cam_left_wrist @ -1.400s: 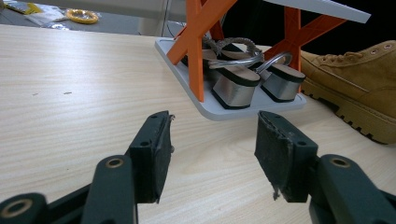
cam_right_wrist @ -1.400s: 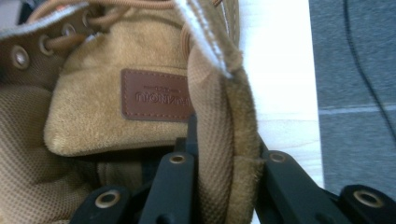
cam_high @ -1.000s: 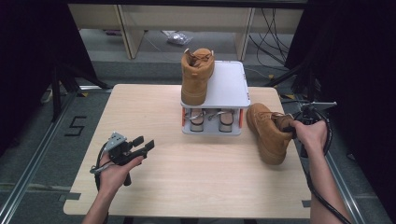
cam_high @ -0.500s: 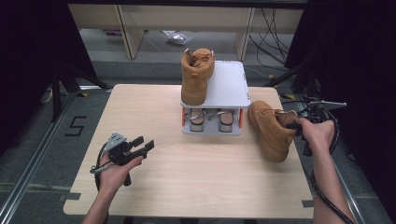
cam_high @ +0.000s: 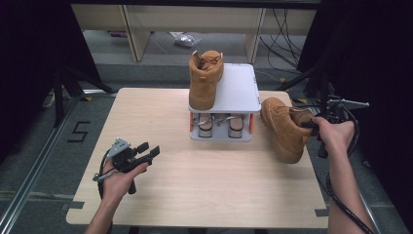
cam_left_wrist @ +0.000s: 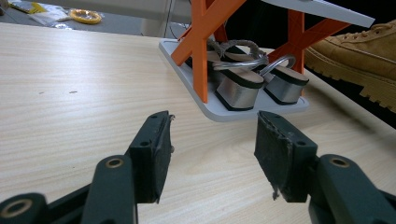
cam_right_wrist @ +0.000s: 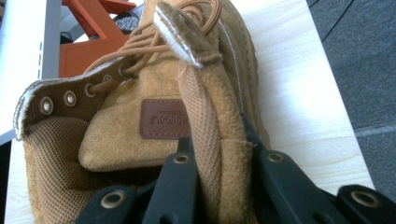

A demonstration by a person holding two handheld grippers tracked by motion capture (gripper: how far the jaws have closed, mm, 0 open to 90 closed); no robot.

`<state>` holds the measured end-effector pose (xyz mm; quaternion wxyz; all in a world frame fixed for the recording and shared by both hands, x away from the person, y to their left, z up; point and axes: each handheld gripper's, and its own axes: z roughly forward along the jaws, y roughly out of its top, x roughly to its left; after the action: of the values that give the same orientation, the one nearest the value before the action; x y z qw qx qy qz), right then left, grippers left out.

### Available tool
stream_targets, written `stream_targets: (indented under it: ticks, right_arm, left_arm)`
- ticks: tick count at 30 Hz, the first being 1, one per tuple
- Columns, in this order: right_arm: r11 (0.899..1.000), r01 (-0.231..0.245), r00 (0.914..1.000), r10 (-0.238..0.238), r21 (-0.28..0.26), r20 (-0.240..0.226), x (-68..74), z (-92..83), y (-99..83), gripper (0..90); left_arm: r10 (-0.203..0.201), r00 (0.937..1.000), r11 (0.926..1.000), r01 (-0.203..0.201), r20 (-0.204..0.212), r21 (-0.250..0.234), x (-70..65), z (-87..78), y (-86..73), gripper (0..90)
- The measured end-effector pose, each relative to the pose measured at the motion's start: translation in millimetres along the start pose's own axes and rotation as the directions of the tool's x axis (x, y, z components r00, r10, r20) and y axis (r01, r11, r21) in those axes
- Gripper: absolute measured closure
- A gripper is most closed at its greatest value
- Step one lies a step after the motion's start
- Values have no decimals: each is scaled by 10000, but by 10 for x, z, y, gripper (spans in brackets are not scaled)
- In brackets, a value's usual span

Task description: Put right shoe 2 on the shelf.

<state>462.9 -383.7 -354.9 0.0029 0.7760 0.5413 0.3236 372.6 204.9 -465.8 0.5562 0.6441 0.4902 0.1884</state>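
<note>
While the left gripper [cam_high: 146, 152] rests spread, right gripper [cam_high: 311, 127] jaws pinch the tan suede boot's [cam_high: 282, 127] collar.

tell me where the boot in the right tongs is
In the high view the boot sits at the table's right side, just right of the white shoe rack. The right tongs clamp its collar.

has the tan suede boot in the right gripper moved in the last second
Yes. The tan suede boot, clamped by the right gripper, has lifted and tilted beside the white shoe rack.
</note>
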Motion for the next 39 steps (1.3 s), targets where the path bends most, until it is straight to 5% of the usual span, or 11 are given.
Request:
stream_targets:
  ticks: [13,20,23,27,32,36,38,39]
  right_arm:
    - [9970,-365,9993,367,-684,18,63,-128,62,825]
    - [9965,-314,9993,298,-774,-213,46,-174,83,825]
    - [9890,-575,9968,492,-1364,-629,62,-156,89,825]
    - [9944,-295,9990,260,-1015,-354,88,-233,123,824]
    - [9919,-365,9986,316,-1216,-416,135,-272,152,824]
    - [9912,-344,9978,268,-1277,-605,149,-302,166,824]
    - [9880,-523,9928,358,-1452,-1144,163,-310,176,825]
    - [9868,-467,9952,326,-1549,-924,174,-312,182,825]
  left_arm:
    - [-7,10000,10000,7,-11,27,-1,-3,-5,452]
    - [-22,10000,10000,22,-67,40,7,-4,-4,453]
    - [-33,10000,10000,33,-56,23,9,-6,-3,452]
    - [-33,10000,10000,34,-62,35,12,-6,-5,452]
    - [-30,10000,10000,30,-78,46,17,-5,-7,453]
    - [-56,9999,10000,56,-94,14,18,-12,-5,452]
    - [-43,9999,10000,44,-102,28,24,-14,-4,452]
    - [-41,9999,10000,42,-103,28,26,-15,-4,452]
